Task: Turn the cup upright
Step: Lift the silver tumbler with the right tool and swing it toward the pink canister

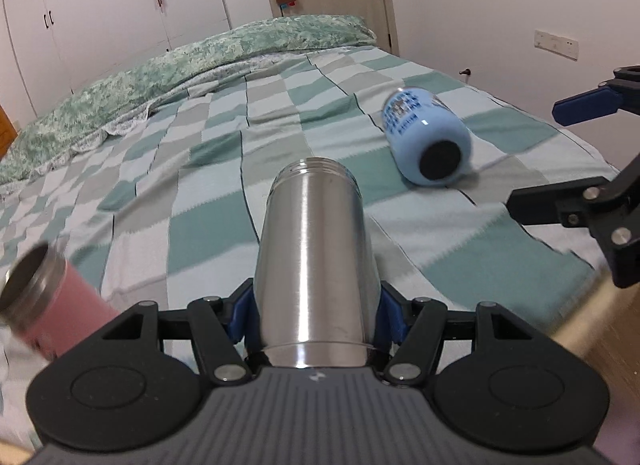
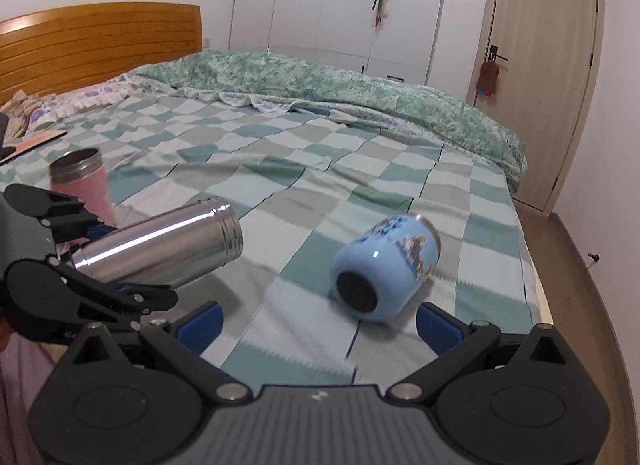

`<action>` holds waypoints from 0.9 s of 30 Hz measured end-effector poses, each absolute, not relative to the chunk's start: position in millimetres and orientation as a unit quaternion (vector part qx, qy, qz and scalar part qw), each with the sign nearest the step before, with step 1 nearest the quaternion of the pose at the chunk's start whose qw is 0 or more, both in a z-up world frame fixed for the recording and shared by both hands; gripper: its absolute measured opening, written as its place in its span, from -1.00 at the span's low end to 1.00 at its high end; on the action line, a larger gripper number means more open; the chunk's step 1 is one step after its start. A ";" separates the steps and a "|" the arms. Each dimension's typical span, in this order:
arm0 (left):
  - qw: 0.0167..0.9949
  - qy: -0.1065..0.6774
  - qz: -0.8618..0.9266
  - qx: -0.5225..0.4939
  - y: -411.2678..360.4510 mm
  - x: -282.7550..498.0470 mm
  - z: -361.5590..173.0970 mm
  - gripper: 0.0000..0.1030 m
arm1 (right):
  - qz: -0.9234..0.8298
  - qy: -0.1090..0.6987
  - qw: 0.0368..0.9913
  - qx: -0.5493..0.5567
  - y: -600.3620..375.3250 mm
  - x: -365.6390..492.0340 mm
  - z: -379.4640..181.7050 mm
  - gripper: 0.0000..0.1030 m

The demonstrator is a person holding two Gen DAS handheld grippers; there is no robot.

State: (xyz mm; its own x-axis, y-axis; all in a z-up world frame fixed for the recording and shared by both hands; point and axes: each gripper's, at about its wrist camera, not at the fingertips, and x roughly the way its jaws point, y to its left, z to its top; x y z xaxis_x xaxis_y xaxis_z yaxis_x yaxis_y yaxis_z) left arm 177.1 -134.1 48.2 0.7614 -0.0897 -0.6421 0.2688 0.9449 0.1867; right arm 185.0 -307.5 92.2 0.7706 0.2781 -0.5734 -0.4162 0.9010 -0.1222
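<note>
My left gripper (image 1: pixel 316 305) is shut on a steel cup (image 1: pixel 316 265), gripping near its base; the cup points forward, tilted, its open threaded mouth away from me. In the right wrist view the same steel cup (image 2: pixel 160 245) is held slanted above the bed by the left gripper (image 2: pixel 108 261). A light blue cup (image 2: pixel 384 269) lies on its side on the checked bedspread, black base toward me; it also shows in the left wrist view (image 1: pixel 428 137). My right gripper (image 2: pixel 320 325) is open, just short of the blue cup.
A pink cup (image 2: pixel 84 181) stands upright at the left, mouth up; it shows in the left wrist view (image 1: pixel 48 305) too. A green quilt (image 2: pixel 320 85) lies along the far side. The bed edge and wooden floor (image 2: pixel 576 285) are at the right.
</note>
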 end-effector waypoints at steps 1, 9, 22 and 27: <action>0.928 0.334 -0.097 0.132 -134.5 172.2 45.4 0.25 | 0.186 0.286 0.932 -0.123 -307.1 178.2 90.4 1.00; 0.928 0.350 -0.079 0.103 -134.7 156.4 16.8 0.24 | 0.178 0.313 0.925 -0.122 -303.9 151.7 78.4 1.00; 0.948 0.288 -0.117 0.071 -92.9 117.5 51.8 1.00 | 0.176 0.310 0.928 -0.110 -295.0 132.7 92.4 1.00; 0.955 0.271 -0.100 0.068 -63.6 110.0 64.6 1.00 | 0.193 0.313 0.925 -0.099 -271.8 132.9 96.2 1.00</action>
